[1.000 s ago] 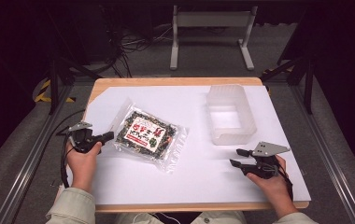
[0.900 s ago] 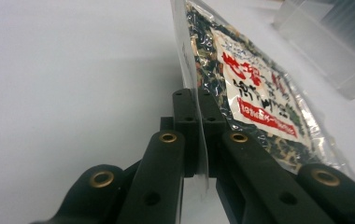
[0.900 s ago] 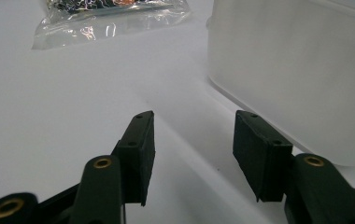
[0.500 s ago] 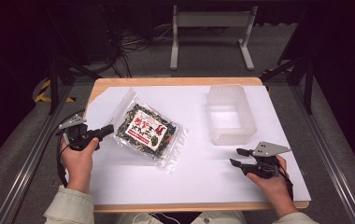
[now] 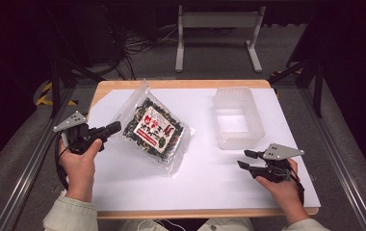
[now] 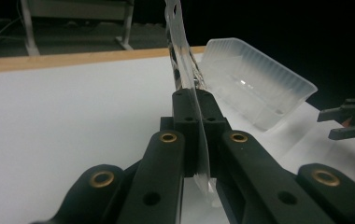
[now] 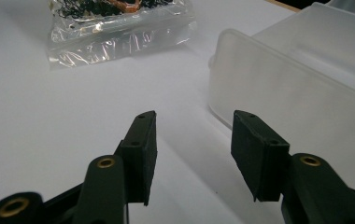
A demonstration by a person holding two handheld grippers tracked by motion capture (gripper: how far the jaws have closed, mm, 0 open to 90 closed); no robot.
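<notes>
A clear plastic bag (image 5: pixel 154 127) of dark dried food with a red and white label lies left of the table's middle, its near-left side raised off the white sheet. My left gripper (image 5: pixel 116 127) is shut on the bag's clear edge. In the left gripper view that edge (image 6: pixel 185 70) stands upright between the closed jaws of my left gripper (image 6: pixel 196 100). My right gripper (image 5: pixel 242 160) rests at the front right, open with nothing between its fingers. Seen from the right gripper (image 7: pixel 194 130), the bag (image 7: pixel 119 23) lies farther off on the left.
A translucent plastic box (image 5: pixel 255 115) stands at the right of the white sheet (image 5: pixel 195 183), just beyond the right gripper, and looks to hold nothing. Its wall (image 7: pixel 297 88) is close on the right in the right gripper view. Dark floor and metal frames surround the wooden table (image 5: pixel 181 84).
The left hand has risen and shifted a little, lifting the bag's edge so the bag tilts up on its left side. The right hand has stayed put.
</notes>
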